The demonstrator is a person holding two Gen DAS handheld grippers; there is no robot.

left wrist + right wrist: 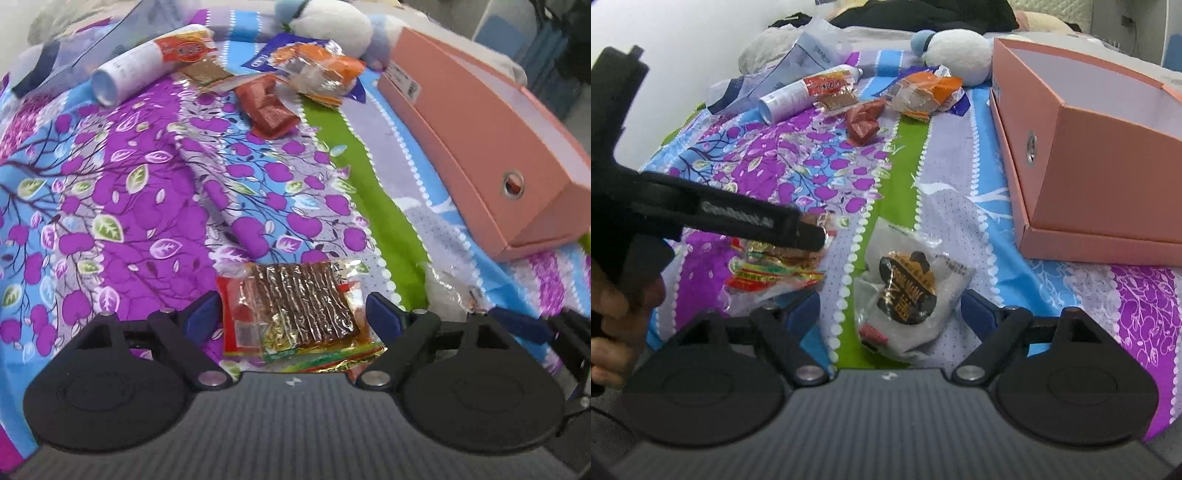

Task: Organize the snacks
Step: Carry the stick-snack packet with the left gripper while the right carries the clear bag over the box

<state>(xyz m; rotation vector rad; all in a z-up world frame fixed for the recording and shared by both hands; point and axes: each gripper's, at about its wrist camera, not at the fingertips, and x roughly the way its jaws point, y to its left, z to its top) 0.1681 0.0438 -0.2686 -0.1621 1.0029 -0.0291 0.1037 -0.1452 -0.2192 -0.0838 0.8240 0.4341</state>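
Both grippers wide, nothing clamped: left gripper (pixel 293 314) straddles clear-wrapped brown spicy-strip snack pack (pixel 295 306); right gripper (pixel 890 314) over white bun packet w/ black label (pixel 908 291), near pink cardboard box (pixel 1108 177) on floral sheet (pixel 812 158).

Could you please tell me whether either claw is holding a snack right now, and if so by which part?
Nothing is held. The left claw stands open around the brown-strip snack packet, and the right claw open around the white bun packet; both packets lie on the bedspread.
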